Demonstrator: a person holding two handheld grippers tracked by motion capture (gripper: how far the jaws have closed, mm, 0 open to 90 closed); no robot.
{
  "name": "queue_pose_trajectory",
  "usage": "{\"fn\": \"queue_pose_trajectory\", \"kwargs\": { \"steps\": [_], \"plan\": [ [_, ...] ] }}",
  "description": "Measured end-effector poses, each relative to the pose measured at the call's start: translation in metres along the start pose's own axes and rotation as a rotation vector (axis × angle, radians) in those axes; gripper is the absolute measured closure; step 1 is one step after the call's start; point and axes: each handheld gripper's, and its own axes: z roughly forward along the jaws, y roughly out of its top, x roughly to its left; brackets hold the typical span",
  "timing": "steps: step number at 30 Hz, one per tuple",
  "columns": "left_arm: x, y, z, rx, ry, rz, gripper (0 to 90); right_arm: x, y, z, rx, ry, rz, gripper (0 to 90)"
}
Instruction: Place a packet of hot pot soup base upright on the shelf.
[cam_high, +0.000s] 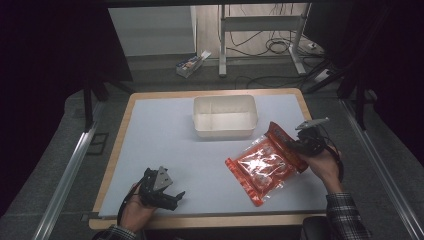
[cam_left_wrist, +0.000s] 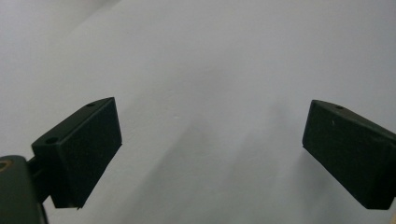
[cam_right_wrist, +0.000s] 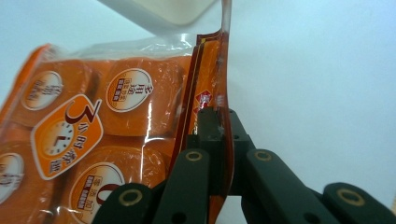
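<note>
An orange snack bag (cam_high: 264, 162) with round clear-wrapped pieces inside lies at the table's right, its right end lifted off the surface. My right gripper (cam_high: 296, 145) is shut on that end's sealed edge. In the right gripper view the bag's seam (cam_right_wrist: 219, 70) stands upright, pinched in my right gripper (cam_right_wrist: 218, 122), with the bag's body (cam_right_wrist: 93, 130) hanging to the left. My left gripper (cam_high: 175, 196) rests near the table's front left edge, open and holding nothing. In the left gripper view my left gripper (cam_left_wrist: 210, 154) has its jaws wide apart over bare table.
A white rectangular tub (cam_high: 225, 116) stands at the back middle of the grey table mat (cam_high: 165, 135). The wooden table rim (cam_high: 115, 150) runs around the mat. A small box (cam_high: 191, 64) and cables lie on the floor beyond the table.
</note>
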Motion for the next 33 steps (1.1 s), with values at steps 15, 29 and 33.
{"fn": "queue_pose_trajectory", "kwargs": {
  "steps": [15,29,33],
  "plan": [
    [0.000,0.000,0.000,0.003,0.000,0.005,4.5,0.025,0.035,-0.055,-0.102,0.089,-0.031,89.0],
    [0.000,0.000,-0.002,-0.003,0.003,0.016,4.6,0.067,0.082,-0.082,-0.138,0.226,-0.106,89.1],
    [0.000,0.000,-0.002,-0.008,0.005,0.015,4.6,0.076,0.090,-0.084,-0.140,0.236,-0.134,89.1]
  ]
}}
